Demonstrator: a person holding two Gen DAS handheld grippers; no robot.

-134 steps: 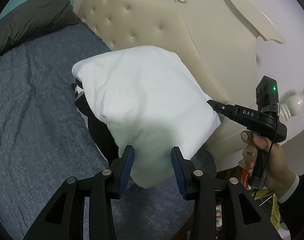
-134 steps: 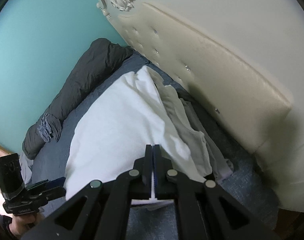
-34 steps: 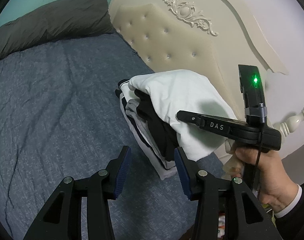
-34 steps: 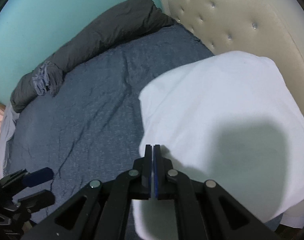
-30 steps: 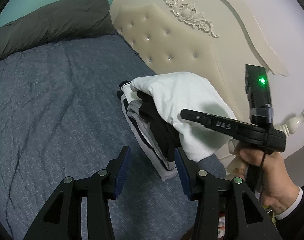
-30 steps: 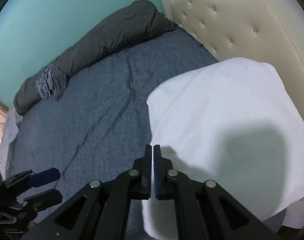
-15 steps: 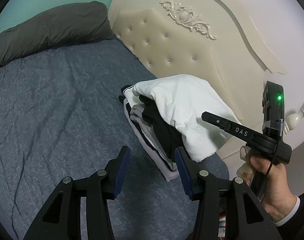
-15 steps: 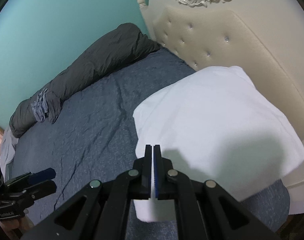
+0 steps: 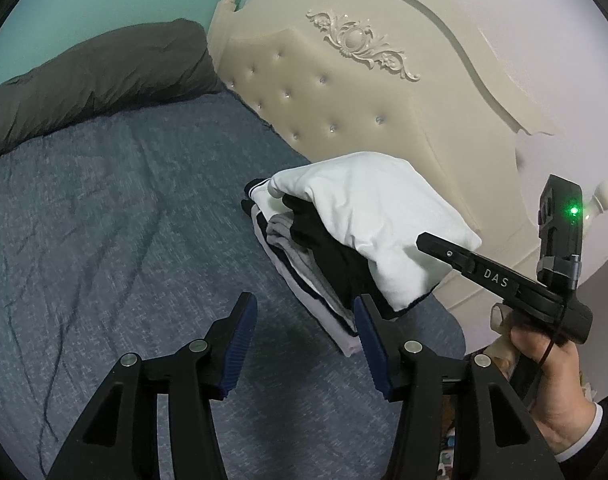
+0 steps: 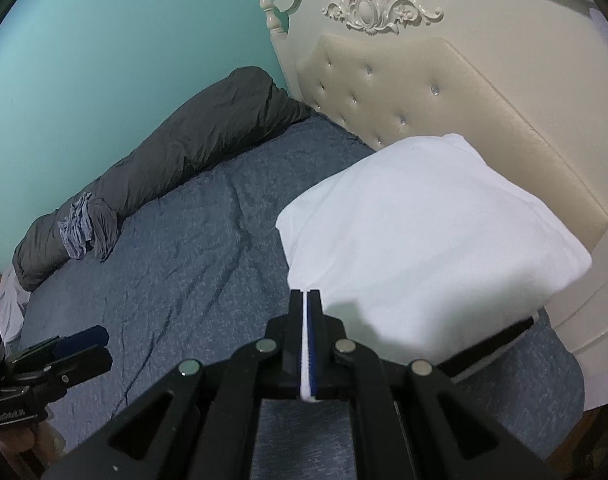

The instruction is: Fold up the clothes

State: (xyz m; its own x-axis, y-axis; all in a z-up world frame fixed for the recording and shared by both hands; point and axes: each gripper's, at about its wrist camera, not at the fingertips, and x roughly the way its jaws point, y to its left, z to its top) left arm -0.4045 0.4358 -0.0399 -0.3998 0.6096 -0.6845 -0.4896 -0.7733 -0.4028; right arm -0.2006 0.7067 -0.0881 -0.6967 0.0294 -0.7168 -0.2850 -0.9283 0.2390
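- Bed (image 9: 104,220): blue-grey sheet, lightly creased, set against a cream tufted headboard (image 9: 344,92) and a teal wall (image 10: 124,52).
- Right gripper (image 10: 307,336): jaws pressed together with a thin white edge of fabric pinched between the blue pads. The fabric belongs to the white shirt (image 10: 424,248).
- Right gripper, seen from the left wrist view (image 9: 428,240): its black finger tip touches the near corner of the white shirt (image 9: 376,216). A hand (image 9: 544,384) grips the handle; a green light shows on the unit above.
- Left gripper (image 9: 304,344): jaws spread wide apart, nothing between the blue pads. It hangs above the sheet, just beside the near end of the stack (image 9: 316,264).
- White shirt: folded into a rectangle, lying on top of the stack at the headboard end of the bed. Its near corner overhangs the layers below.
- Stack: folded garments in black, grey and white with dark stripes, layered under the shirt and resting on the sheet close to the headboard.
- Duvet (image 10: 184,152): dark grey, rolled along the far edge of the bed by the wall, well apart from the stack.
- Cloth (image 10: 78,232): small, crumpled, blue-grey, resting on the duvet near its outer end.
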